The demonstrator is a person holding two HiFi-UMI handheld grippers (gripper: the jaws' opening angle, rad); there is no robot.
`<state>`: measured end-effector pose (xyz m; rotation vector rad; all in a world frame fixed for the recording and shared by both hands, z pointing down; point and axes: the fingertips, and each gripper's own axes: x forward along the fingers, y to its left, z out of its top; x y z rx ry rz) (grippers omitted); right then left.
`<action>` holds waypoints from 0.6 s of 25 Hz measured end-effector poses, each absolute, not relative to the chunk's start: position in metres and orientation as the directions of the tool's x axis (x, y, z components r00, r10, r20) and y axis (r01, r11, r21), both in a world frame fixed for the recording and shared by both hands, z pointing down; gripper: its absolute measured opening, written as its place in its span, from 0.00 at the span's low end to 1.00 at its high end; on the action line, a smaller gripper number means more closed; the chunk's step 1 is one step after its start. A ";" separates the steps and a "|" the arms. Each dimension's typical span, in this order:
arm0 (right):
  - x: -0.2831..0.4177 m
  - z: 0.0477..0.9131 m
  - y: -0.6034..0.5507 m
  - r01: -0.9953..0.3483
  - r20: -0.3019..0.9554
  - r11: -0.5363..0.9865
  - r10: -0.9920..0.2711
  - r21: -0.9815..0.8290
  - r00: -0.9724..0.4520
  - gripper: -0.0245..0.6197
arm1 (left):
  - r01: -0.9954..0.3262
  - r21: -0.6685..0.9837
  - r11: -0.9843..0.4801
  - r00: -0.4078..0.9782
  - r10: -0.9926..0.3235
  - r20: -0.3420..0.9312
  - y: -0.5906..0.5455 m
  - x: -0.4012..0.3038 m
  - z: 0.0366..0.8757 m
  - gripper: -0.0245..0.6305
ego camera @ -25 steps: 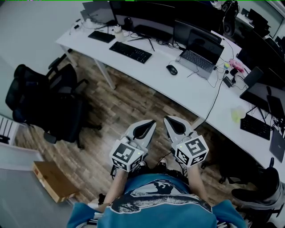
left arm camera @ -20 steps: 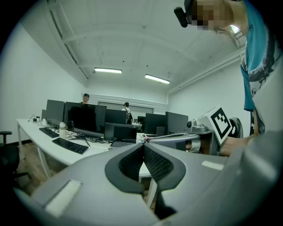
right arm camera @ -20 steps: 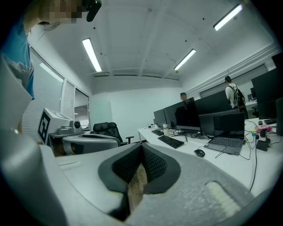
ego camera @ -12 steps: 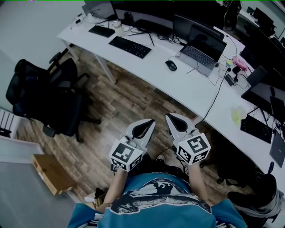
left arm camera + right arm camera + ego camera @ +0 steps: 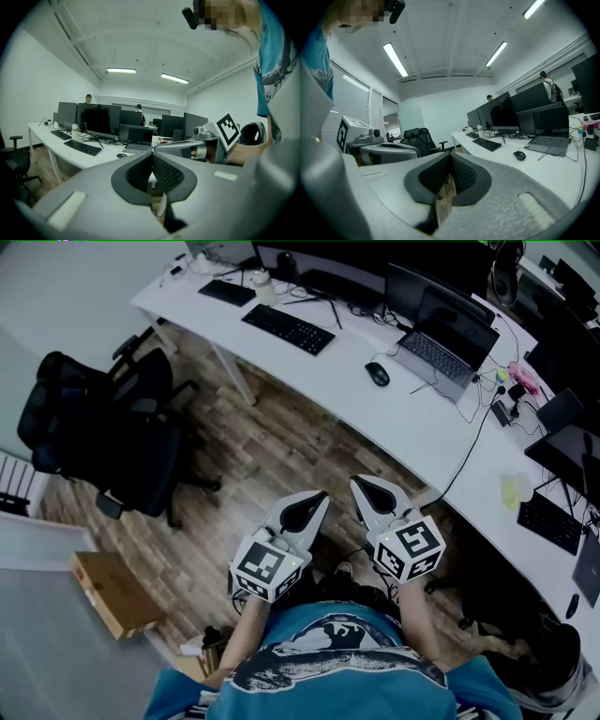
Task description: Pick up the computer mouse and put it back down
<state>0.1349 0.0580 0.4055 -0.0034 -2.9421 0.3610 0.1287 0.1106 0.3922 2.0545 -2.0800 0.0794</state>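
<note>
A black computer mouse (image 5: 377, 374) lies on the long white desk (image 5: 394, 432), just left of an open laptop (image 5: 441, 343). It also shows small in the left gripper view as the mouse (image 5: 121, 155) and in the right gripper view as the mouse (image 5: 519, 155). Both grippers hang side by side over the wooden floor, well short of the desk. My left gripper (image 5: 322, 497) is shut with nothing in it. My right gripper (image 5: 357, 482) is shut and empty too.
A black keyboard (image 5: 288, 329) and monitors (image 5: 323, 263) line the desk's far part. A black office chair (image 5: 112, 432) stands at the left on the floor. A cardboard box (image 5: 112, 594) lies at lower left. More desks with a keyboard (image 5: 547, 521) run to the right.
The head view has shifted, so the desk and mouse sit slightly further right and higher in the frame. Both grippers stay shut, close together in front of the person.
</note>
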 end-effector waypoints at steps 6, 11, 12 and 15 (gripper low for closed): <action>0.086 0.410 0.049 -0.045 0.186 0.969 0.001 -0.244 -0.983 0.04 | -0.993 0.115 0.014 0.008 -0.982 0.188 0.106 0.077 0.398 0.07; 0.024 0.410 0.036 -0.094 0.194 0.969 -0.050 -0.227 -0.980 0.04 | -0.994 0.111 -0.022 0.041 -0.984 0.174 0.094 0.009 0.395 0.07; 0.010 0.409 0.034 -0.106 0.193 0.968 -0.061 -0.228 -0.979 0.04 | -0.994 0.108 -0.030 0.048 -0.984 0.169 0.092 -0.007 0.392 0.07; -0.029 0.408 0.029 -0.132 0.195 0.962 -0.085 -0.241 -0.977 0.04 | -0.993 0.108 -0.047 0.063 -0.987 0.147 0.087 -0.052 0.382 0.07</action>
